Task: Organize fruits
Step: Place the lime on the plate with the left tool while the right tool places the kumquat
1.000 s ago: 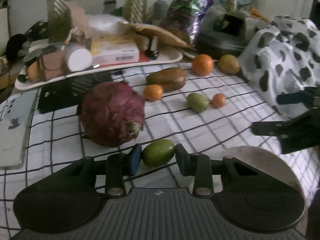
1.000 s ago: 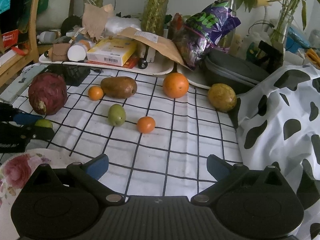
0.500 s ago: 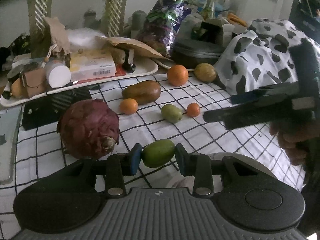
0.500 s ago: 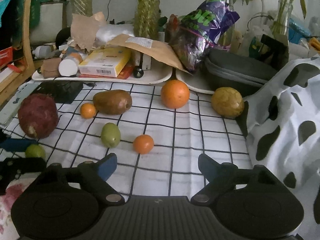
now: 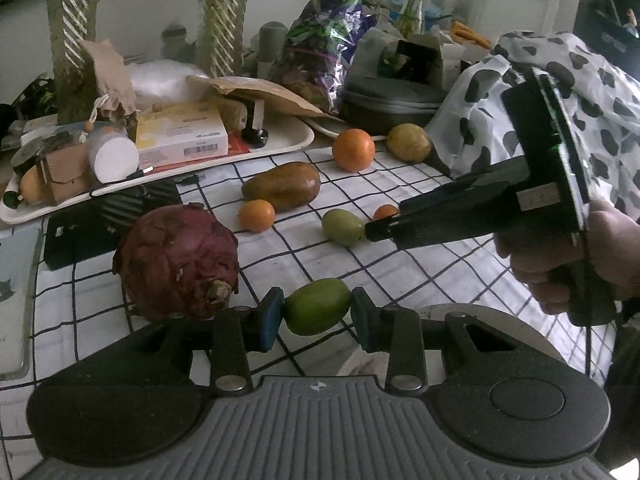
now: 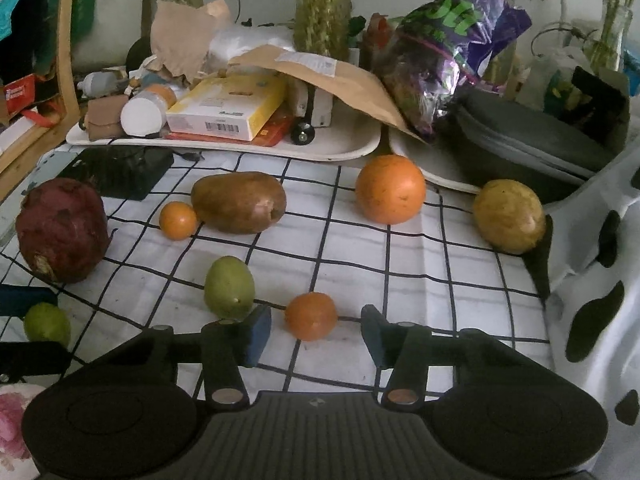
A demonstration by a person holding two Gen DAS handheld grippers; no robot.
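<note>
Your left gripper (image 5: pixel 317 314) is clamped on a small green fruit (image 5: pixel 317 311), blue pads pressed against both its ends, and it hangs just above the rim of a flowered plate (image 5: pixel 486 314) at your five o'clock. At ten o'clock from that grip sits the big dark-red fruit (image 5: pixel 178 262) on the checked cloth (image 5: pixel 420 276). Over on the other side, your right gripper (image 6: pixel 316 332) has just been closing, jaws narrowing around a small orange fruit (image 6: pixel 311 315) that sits between them on the cloth. The pads are not on it yet, there's daylight on both sides, so nothing is held there. Just at its nine o'clock lies a second green fruit (image 6: pixel 229 293), close beside the left pad. Farther out, at twelve o'clock, there's a large orange (image 6: pixel 390 189), a brown oval fruit (image 6: pixel 239 201) at eleven with another little orange one (image 6: pixel 178 220) touching its left end, and a yellowish fruit (image 6: pixel 509 216) at two o'clock against the spotted cloth (image 6: pixel 600 300). Your hand (image 5: pixel 580 256) shows in the left view, wrapped around the right tool's handle.
</note>
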